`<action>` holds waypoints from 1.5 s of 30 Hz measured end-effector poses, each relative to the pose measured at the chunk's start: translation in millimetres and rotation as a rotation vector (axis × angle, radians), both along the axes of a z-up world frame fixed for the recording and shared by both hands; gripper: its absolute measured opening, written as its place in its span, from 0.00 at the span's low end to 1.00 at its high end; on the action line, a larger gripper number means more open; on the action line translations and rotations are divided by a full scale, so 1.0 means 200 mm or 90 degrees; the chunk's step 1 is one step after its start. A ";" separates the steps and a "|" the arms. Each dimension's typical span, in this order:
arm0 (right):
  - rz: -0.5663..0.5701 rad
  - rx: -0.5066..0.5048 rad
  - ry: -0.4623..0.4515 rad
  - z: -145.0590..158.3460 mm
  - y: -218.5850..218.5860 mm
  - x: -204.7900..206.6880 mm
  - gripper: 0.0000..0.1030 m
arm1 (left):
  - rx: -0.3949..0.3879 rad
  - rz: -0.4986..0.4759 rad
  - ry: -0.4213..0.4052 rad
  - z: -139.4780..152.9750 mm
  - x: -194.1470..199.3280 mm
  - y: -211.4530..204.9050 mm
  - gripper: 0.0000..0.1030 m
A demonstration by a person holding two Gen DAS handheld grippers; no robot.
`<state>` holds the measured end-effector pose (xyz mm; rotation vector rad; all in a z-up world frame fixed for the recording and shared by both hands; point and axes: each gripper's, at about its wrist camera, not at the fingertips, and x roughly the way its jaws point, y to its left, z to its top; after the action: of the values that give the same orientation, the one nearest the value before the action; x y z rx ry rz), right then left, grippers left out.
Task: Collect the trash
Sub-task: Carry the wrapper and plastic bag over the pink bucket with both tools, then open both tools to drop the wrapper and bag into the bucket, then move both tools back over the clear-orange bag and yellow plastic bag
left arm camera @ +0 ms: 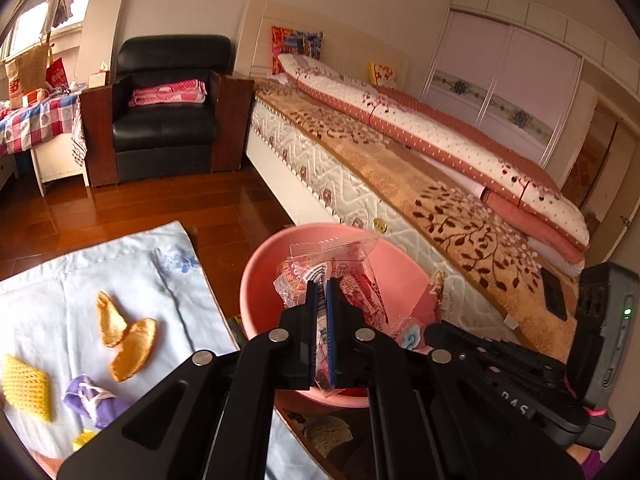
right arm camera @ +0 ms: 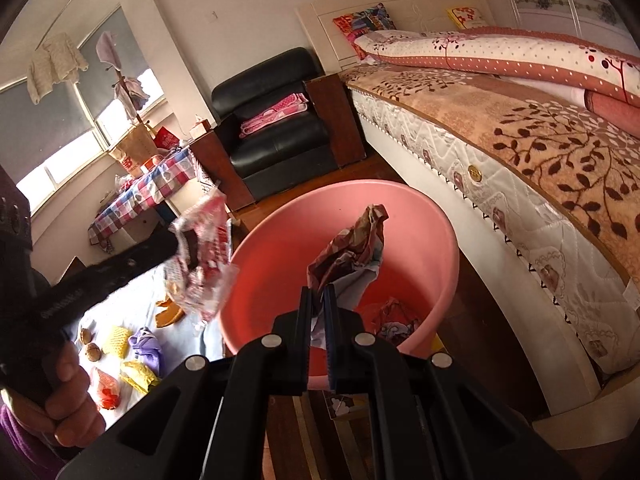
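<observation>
A pink basin [left arm camera: 264, 264] stands on the floor beside the bed; it also shows in the right wrist view [right arm camera: 280, 248]. My left gripper [left arm camera: 321, 286] is shut on a clear red-and-white plastic wrapper [left arm camera: 332, 260] held over the basin; the wrapper also shows in the right wrist view [right arm camera: 204, 256]. My right gripper [right arm camera: 319, 292] is shut on a crumpled brown and grey paper wrapper [right arm camera: 352, 248] above the basin. A small printed wrapper [right arm camera: 394, 322] lies inside the basin. More trash lies on a pale blue cloth [left arm camera: 48, 312]: orange peels [left arm camera: 124, 332], yellow foam net [left arm camera: 26, 388], purple wrapper [left arm camera: 92, 396].
A bed [left arm camera: 400, 168] with a floral blanket runs along the right of the basin. A black armchair [left arm camera: 168, 112] and a checked-cloth table [left arm camera: 36, 120] stand at the far wall. Wooden floor [left arm camera: 140, 208] lies between. A phone [left arm camera: 554, 292] lies on the bed.
</observation>
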<state>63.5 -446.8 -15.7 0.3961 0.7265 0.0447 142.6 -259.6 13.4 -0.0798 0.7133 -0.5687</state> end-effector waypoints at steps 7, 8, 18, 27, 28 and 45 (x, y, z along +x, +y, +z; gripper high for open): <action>-0.009 0.007 0.014 -0.05 -0.03 0.02 0.07 | 0.012 -0.005 0.021 -0.10 0.05 -0.07 0.03; -0.010 0.008 0.015 -0.06 -0.03 0.02 0.07 | 0.013 -0.005 0.025 -0.11 0.06 -0.07 0.03; -0.017 0.015 0.023 -0.09 -0.04 0.03 0.18 | 0.017 -0.003 0.036 -0.16 0.07 -0.08 0.04; -0.026 0.008 0.020 -0.08 -0.04 0.03 0.30 | 0.015 0.001 0.037 -0.14 0.04 -0.06 0.36; -0.027 0.008 0.019 -0.08 -0.04 0.03 0.32 | 0.013 0.001 0.037 -0.14 0.04 -0.05 0.36; 0.000 0.003 -0.051 0.11 0.10 -0.10 0.43 | 0.003 0.021 -0.017 0.04 -0.16 0.08 0.37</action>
<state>43.5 -427.5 5.9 0.3966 0.6470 0.0628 110.3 -244.3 21.2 -0.0788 0.6864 -0.5357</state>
